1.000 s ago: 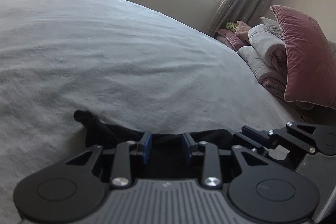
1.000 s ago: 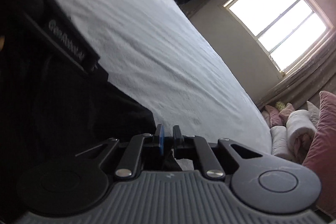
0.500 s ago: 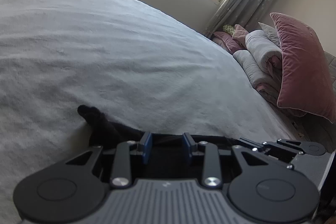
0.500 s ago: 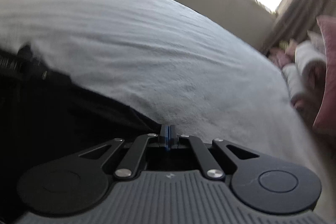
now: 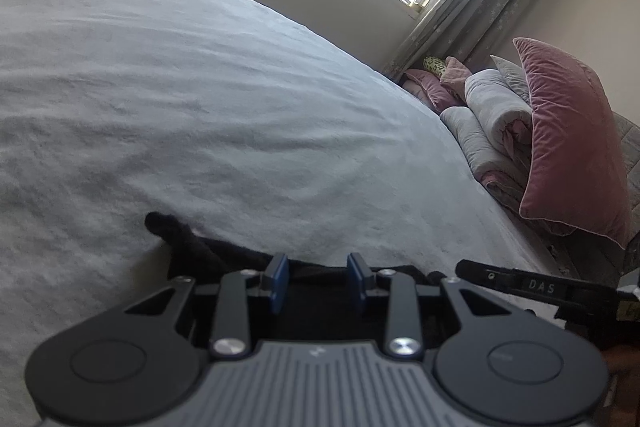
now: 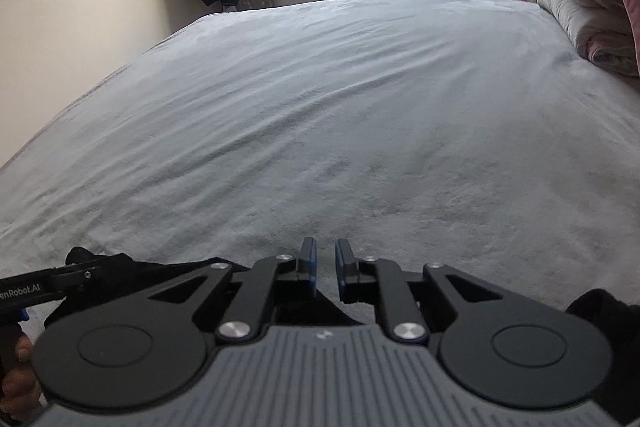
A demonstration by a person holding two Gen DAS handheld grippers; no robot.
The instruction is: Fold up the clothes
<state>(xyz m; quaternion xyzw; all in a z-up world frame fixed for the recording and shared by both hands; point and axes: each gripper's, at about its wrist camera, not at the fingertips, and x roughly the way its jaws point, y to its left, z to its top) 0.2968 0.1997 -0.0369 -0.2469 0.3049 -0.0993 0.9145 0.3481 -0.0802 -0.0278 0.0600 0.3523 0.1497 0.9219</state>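
Since only its far edge shows, fold stage: cannot tell.
Black garment: flat on near edge of grey bed, mostly hidden under both tools.
Left gripper: jaws apart over the cloth; a pinch not visible.
Right gripper: opening, only bedspread between, nothing held.
Left to do: judged, more folds.

Black garment, grey bedspread

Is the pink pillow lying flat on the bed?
No, the pink pillow stands upright on its edge, leaning beside the rolled quilts at the end of the bed.
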